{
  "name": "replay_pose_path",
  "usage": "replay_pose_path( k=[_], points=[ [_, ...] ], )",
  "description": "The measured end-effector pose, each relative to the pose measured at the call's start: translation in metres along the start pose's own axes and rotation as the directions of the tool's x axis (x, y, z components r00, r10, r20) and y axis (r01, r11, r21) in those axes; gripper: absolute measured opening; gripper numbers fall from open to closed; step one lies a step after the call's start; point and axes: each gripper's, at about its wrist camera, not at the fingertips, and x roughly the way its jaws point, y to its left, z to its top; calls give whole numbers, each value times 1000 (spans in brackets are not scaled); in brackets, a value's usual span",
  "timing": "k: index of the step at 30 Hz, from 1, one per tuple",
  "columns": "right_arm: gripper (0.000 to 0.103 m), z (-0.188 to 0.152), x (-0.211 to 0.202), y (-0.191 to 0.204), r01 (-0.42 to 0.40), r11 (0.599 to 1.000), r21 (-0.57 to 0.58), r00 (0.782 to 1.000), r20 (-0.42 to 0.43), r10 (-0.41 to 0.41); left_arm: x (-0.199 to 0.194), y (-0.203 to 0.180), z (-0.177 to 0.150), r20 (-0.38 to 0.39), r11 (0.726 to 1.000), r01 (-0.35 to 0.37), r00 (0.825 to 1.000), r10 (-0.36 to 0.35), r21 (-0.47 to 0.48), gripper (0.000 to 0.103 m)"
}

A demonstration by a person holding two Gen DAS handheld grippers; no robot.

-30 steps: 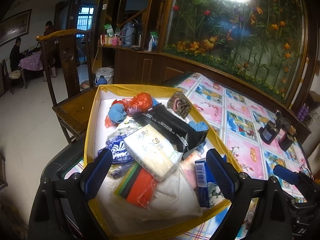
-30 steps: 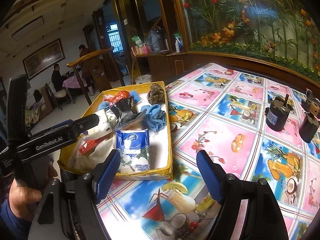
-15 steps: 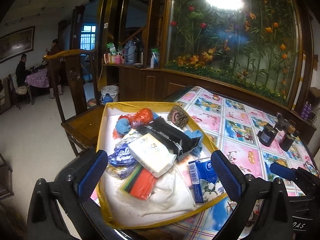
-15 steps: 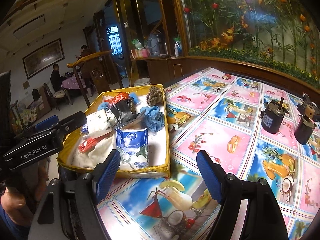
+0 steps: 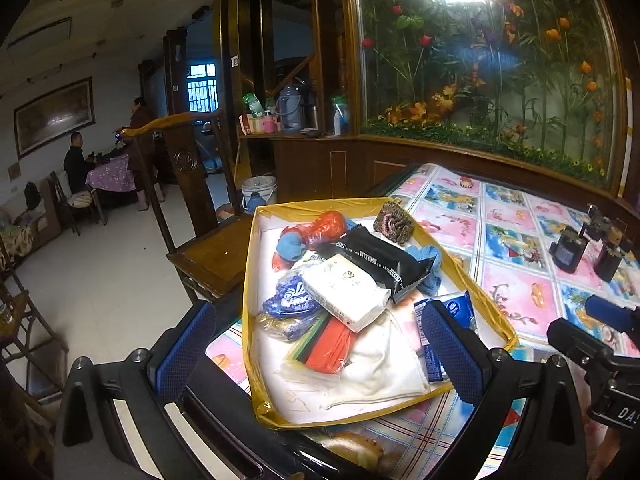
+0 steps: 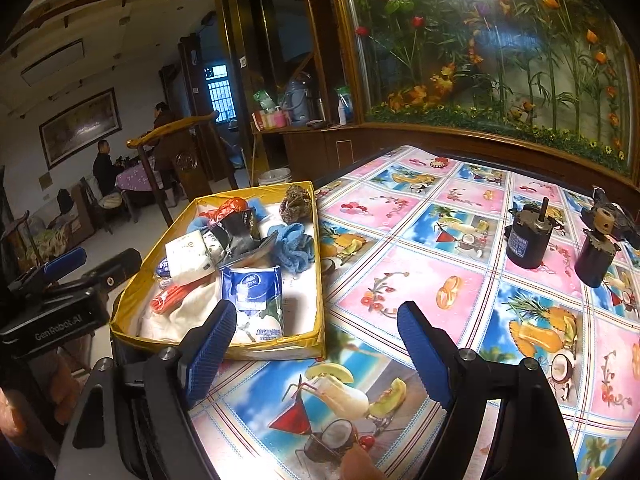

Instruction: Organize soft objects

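While both tools hang short of the pile, nothing is held yet; every place below is given relative to the yellow box.

Surface [image 6: 460, 280]: covered in a fruit-print cloth; the yellow box [image 5: 249, 280] sits at its corner nearest the wooden chair [image 5: 216, 256], and 2 small motors [image 6: 528, 240] stand well apart from the box, across the cloth.

Yellow box: open-topped and heaped with soft things that overlap one another.

White cloth [image 5: 384, 364]: flat on the box floor at the near end, partly under the other things.

White tissue pack [image 5: 344, 292]: on top of the heap at mid-box; its long axis runs diagonally, from the far wall down toward the near right corner.

Black pouch [image 5: 384, 260]: just behind the tissue pack, roughly parallel to it, its crimped end toward the right wall.

Blue-and-white pack [image 6: 256, 300]: inside the near right corner, long axis along the right wall.

Left tool [image 5: 320, 356]: spread wide, its jaws just having opened, nothing between them; it hovers over the near wall.

Right tool [image 6: 308, 356]: spread, its jaws just having opened further, empty, over the near right corner.

Risk: the packs are slick and stacked, so a pinch on 1 may drag or tip its neighbour over the low wall; a low approach could catch the rim and slide the box toward the surface edge.
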Motion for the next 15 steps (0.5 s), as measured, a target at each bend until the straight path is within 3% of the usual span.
replay_pose_path(
  k=[6, 12, 15],
  points=[
    [86, 1, -6, 4, -4, 1000, -16, 999, 37, 5, -4, 13, 6, 15, 1000, -12, 1000, 13, -25, 103],
    [87, 1, -8, 6, -6, 1000, -20, 999, 46, 7, -13, 29, 5, 68, 997, 35, 997, -31, -68, 103],
    [87, 1, -8, 6, -6, 1000, -20, 999, 49, 7, -11, 27, 6, 64, 999, 3, 998, -1, -38, 103]
  ],
)
